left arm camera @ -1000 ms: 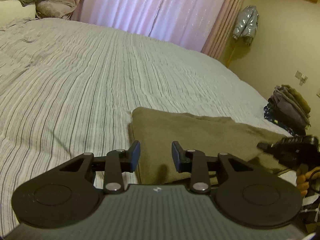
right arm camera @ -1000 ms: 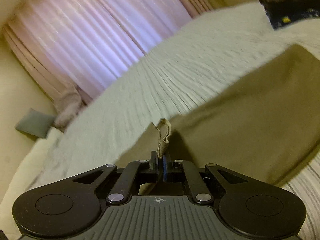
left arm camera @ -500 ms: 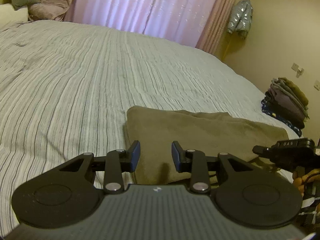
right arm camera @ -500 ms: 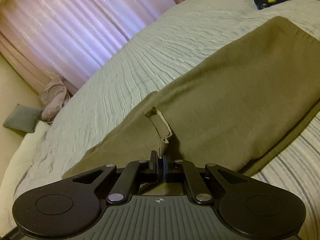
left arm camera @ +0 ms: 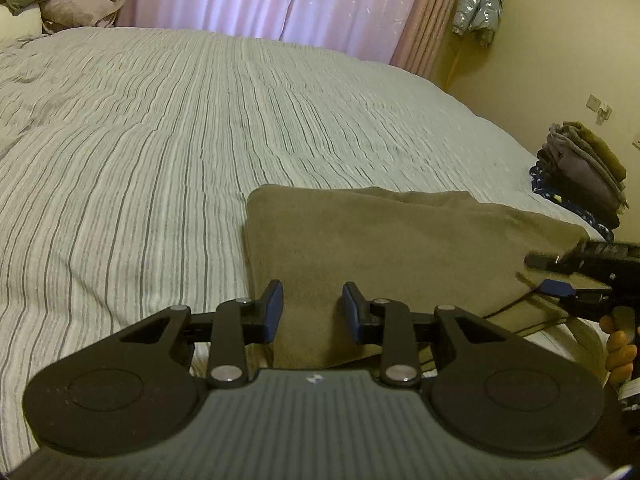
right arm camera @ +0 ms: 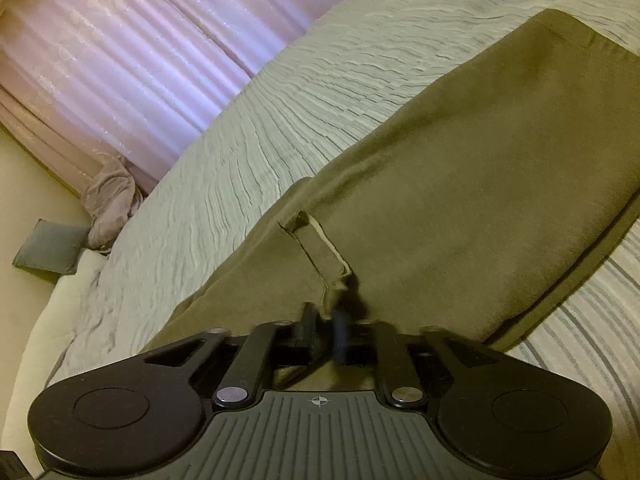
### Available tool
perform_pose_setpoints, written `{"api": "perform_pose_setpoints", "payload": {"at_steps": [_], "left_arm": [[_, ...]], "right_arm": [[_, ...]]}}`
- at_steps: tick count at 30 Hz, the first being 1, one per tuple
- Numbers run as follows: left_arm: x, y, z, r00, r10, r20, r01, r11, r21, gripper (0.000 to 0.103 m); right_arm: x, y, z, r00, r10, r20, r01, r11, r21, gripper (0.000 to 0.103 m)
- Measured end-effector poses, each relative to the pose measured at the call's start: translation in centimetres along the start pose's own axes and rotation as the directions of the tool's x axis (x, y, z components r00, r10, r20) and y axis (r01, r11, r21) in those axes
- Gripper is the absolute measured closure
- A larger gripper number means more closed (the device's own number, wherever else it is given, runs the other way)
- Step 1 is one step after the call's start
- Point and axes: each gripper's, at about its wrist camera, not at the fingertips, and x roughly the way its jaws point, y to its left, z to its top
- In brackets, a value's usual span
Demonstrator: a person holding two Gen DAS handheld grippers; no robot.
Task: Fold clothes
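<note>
- Olive garment (right arm camera: 460,184) lies folded in a long flat band on the striped bed (left arm camera: 200,128), near its close edge; a pile of folded clothes (left arm camera: 580,168) sits beyond the garment's far end.
- Right tongs (right arm camera: 324,326), clenched on a small fabric tab (right arm camera: 326,258) a moment ago, are now opening; the tab stands between the blurred jaws, no longer pinched.
- That release suggests this fold is laid down and finished.
- Left tongs (left arm camera: 312,312) hang released over the garment's near corner, gripping nothing.
- Cloth looks smooth, soft, with neat edges.
</note>
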Motion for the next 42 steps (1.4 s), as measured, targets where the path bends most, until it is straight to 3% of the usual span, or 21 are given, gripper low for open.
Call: {"api": "perform_pose_setpoints", "payload": {"at_steps": [1, 7, 10, 12, 15, 19, 22, 23, 25, 29, 33, 36, 40, 42], "left_arm": [[0.0, 0.0, -0.1, 1.0, 0.001, 0.001, -0.001, 1.0, -0.001, 0.076], [-0.2, 0.2, 0.2, 1.0, -0.001, 0.003, 0.001, 1.0, -0.006, 0.076], [-0.4, 0.3, 0.6, 1.0, -0.004, 0.006, 0.004, 1.0, -0.014, 0.076], [-0.6, 0.3, 1.2, 1.0, -0.007, 0.014, 0.007, 1.0, -0.024, 0.076], [-0.8, -0.4, 2.5, 0.999, -0.032, 0.039, 0.033, 0.999, -0.025, 0.076], [-0.1, -2.9, 4.2, 0.994, -0.096, 0.056, 0.096, 0.995, 0.011, 0.076], [1.7, -5.4, 4.5, 0.99, -0.14, 0.026, 0.139, 0.989, 0.048, 0.076], [2.4, -6.3, 4.4, 0.988, -0.153, 0.011, 0.152, 0.987, 0.061, 0.076], [3.8, -7.7, 4.0, 0.988, -0.156, -0.021, 0.157, 0.985, 0.076, 0.076], [5.1, -9.4, 3.6, 0.991, -0.129, -0.046, 0.133, 0.985, 0.106, 0.075], [4.8, -9.8, 4.0, 0.993, -0.11, -0.036, 0.113, 0.987, 0.114, 0.076], [4.9, -10.3, 3.8, 0.994, -0.101, -0.041, 0.106, 0.986, 0.126, 0.076], [5.6, -10.4, 3.1, 0.995, -0.079, -0.064, 0.087, 0.989, 0.121, 0.076], [5.4, -10.3, 3.1, 0.995, -0.077, -0.065, 0.084, 0.989, 0.119, 0.076]], "right_arm": [[0.0, 0.1, 0.0, 1.0, 0.007, 0.007, -0.007, 1.0, -0.003, 0.054], [0.3, 0.3, -0.1, 0.999, -0.013, 0.029, 0.014, 1.0, -0.022, 0.054], [1.0, 0.5, 0.0, 1.0, -0.004, 0.009, 0.004, 0.998, -0.06, 0.098], [0.9, 0.6, 0.2, 1.0, -0.004, 0.024, 0.006, 0.996, -0.089, 0.1], [-1.0, 0.8, 1.6, 0.992, 0.029, 0.12, -0.011, 0.989, -0.15, 0.1], [-5.3, -0.4, 4.7, 0.949, -0.018, 0.316, 0.088, 0.974, -0.209, 0.1], [-7.9, -3.7, 6.9, 0.911, -0.092, 0.401, 0.173, 0.97, -0.169, 0.1], [-8.3, -5.3, 7.4, 0.905, -0.134, 0.404, 0.204, 0.97, -0.135, 0.1], [-8.3, -8.8, 8.2, 0.913, -0.194, 0.359, 0.225, 0.973, -0.048, 0.1], [-8.3, -12.6, 8.0, 0.924, -0.206, 0.321, 0.203, 0.978, 0.042, 0.1], [-9.9, -11.0, 8.4, 0.882, -0.18, 0.435, 0.225, 0.973, -0.055, 0.1], [-11.2, -11.1, 8.6, 0.85, -0.202, 0.487, 0.26, 0.964, -0.054, 0.1], [-9.7, -13.8, 8.4, 0.895, -0.257, 0.364, 0.27, 0.963, 0.018, 0.1], [-9.5, -14.3, 8.0, 0.902, -0.259, 0.346, 0.265, 0.964, 0.032, 0.1]]}}
